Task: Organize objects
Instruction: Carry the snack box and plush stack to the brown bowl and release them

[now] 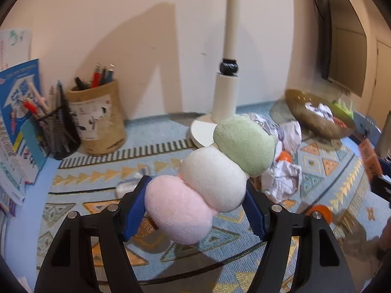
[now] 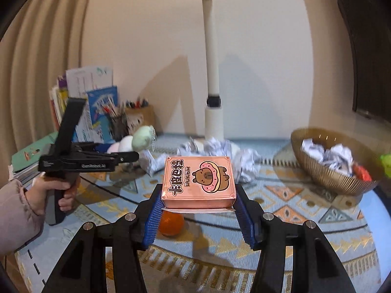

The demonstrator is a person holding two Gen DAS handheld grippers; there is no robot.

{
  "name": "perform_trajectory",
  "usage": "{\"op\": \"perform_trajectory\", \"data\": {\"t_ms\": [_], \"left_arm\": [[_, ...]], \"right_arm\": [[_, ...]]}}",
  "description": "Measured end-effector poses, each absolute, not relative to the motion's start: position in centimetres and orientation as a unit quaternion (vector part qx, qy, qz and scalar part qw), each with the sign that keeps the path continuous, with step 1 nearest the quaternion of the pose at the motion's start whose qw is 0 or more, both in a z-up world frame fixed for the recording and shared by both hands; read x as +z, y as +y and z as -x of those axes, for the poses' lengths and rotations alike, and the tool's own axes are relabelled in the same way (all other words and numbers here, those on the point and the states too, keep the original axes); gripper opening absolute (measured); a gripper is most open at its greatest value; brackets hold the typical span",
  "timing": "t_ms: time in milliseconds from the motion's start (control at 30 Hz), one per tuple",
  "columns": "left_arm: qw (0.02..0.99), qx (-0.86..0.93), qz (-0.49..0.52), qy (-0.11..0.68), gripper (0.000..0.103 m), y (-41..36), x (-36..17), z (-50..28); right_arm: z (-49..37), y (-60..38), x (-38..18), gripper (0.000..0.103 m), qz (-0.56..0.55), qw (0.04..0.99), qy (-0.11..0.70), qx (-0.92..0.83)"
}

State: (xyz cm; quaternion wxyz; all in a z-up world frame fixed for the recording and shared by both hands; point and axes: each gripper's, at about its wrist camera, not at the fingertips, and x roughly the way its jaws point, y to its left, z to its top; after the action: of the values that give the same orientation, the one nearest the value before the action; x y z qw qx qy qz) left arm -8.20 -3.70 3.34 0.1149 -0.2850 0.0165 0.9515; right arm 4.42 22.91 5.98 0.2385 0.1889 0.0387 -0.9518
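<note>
Pink, white and green plush dumpling skewer [image 1: 207, 178] is clamped at its pink end between the blue pads of the left gripper [image 1: 195, 205], held above the patterned tablecloth [image 1: 97, 178]. Pink card box [image 2: 199, 182] with a capybara print is pinched by its sides in the right gripper [image 2: 198, 210], lifted clear of the cloth; an orange ball [image 2: 171, 223] lies under it.

Further back, crumpled paper balls [image 1: 283, 178] are strewn near the lamp base [image 1: 202, 131]. A gold wire bowl [image 2: 325, 171] at the right holds crumpled paper and a red item. By the wall, a black mesh cup [image 1: 57, 134] and a tan holder [image 1: 97, 119] are filled with pens.

Only the right wrist view shows a hand [image 2: 52, 190] gripping the left tool's handle, stacked books behind it, and the lamp head.
</note>
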Motion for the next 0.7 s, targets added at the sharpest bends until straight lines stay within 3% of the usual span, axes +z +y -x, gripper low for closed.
{"op": "perform_trajectory", "data": {"t_ms": [300, 467, 700], "left_arm": [[0.075, 0.96, 0.269, -0.025, 0.07, -4.4, 4.5, 8.4], [0.099, 0.959, 0.264, -0.011, 0.07, 1.0, 8.0, 11.3], [0.169, 0.952, 0.253, 0.033, 0.07, 13.2, 13.1, 18.8]], "right_arm": [[-2.9, 24.2, 6.8, 0.054, -0.202, 0.241, -0.004, -0.949], [0.6, 28.5, 10.2, 0.054, -0.202, 0.218, -0.056, -0.953], [6.3, 35.8, 14.7, 0.054, -0.192, 0.132, -0.058, -0.971]]}}
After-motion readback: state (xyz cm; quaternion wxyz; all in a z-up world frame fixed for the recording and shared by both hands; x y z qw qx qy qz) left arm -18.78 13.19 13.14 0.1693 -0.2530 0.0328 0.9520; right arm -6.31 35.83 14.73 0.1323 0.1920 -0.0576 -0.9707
